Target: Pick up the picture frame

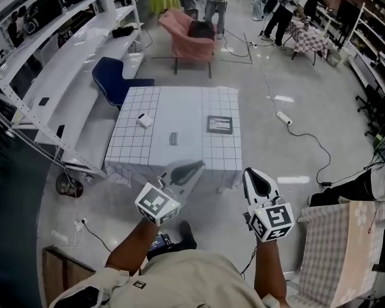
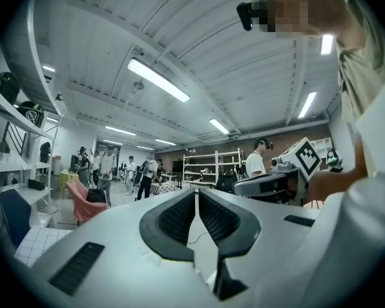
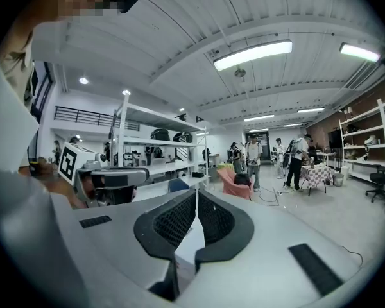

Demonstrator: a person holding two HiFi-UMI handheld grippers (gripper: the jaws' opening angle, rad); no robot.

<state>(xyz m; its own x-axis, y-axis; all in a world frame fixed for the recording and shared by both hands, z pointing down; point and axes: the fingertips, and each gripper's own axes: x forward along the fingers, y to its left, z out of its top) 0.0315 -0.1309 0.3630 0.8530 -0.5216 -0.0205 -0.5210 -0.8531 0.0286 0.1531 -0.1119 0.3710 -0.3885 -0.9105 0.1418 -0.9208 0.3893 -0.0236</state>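
The left claw is closed, empty; right of it the right claw, left of it a pink chair.

Both grippers are level, short of the table. Its near edge lies just ahead of the left gripper and right gripper.

Tabletop is mostly bare. The picture frame sits ahead of the right gripper and a small dark item ahead of the left. A white object lies further left. Gaps between the three are wide.

Left of the left gripper are shelving and a blue chair by the table's far-left corner.

Right of the right gripper, a checked cloth is close. Further ahead, open floor has a power strip on it.
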